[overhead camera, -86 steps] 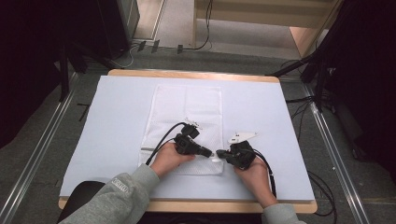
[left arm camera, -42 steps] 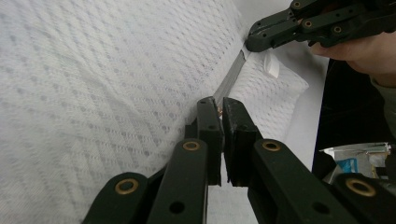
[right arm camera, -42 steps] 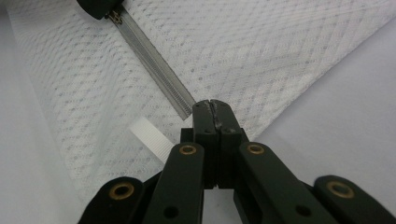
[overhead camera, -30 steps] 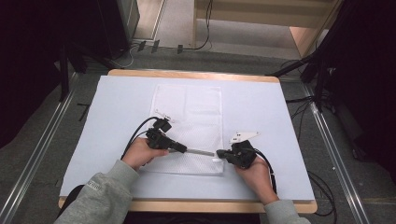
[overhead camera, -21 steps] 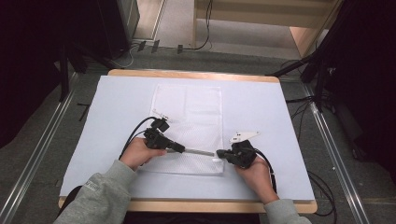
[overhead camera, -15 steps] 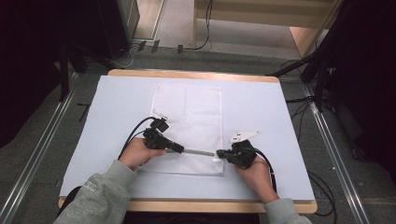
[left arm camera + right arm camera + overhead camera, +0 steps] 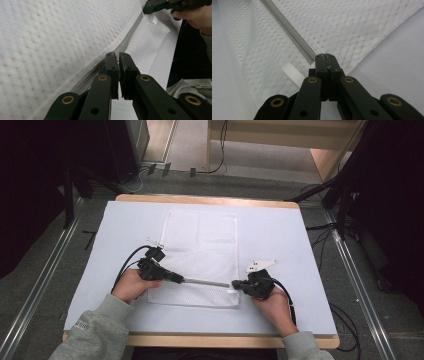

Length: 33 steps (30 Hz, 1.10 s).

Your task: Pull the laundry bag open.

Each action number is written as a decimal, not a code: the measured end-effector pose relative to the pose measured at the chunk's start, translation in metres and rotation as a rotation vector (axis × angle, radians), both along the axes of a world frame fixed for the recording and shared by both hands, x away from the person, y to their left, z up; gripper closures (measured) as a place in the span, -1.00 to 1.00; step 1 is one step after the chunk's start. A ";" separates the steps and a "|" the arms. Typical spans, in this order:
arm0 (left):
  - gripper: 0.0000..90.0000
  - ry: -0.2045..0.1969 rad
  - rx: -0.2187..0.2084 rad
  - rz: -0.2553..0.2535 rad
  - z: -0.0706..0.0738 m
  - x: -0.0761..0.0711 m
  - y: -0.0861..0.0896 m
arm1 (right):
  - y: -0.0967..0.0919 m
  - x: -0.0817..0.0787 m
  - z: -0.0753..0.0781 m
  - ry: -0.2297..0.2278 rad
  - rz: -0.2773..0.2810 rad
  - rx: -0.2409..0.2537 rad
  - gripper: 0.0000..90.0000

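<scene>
Your mesh bag (image 7: 200,255) lies flat mid-table; it's light, limp, prone to bunching; left gripper (image 7: 117,56) pinches the zipper (image 7: 205,282) pull at seven o'clock, right gripper (image 7: 325,57) clamps the zip's end at five; keep it taut.

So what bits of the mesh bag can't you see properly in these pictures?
- Zipper pull: in the left gripper view the left hand-held gripper is shut over it, so its black jaws cover all but a glint.
- Zipper end: in the right gripper view the right hand-held gripper hides it.
- White mesh bag: its inside, covered by its top layer in the high view.
- Small white tab: any print too small.
</scene>
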<state>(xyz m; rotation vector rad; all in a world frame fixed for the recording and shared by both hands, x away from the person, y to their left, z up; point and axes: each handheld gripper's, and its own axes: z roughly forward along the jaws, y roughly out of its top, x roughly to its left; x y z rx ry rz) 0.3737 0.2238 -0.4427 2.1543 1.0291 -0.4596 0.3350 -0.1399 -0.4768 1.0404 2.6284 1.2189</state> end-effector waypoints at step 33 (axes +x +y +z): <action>0.96 -0.007 -0.004 0.091 0.007 -0.006 0.054 | 0.002 0.001 0.001 0.000 0.009 -0.011 1.00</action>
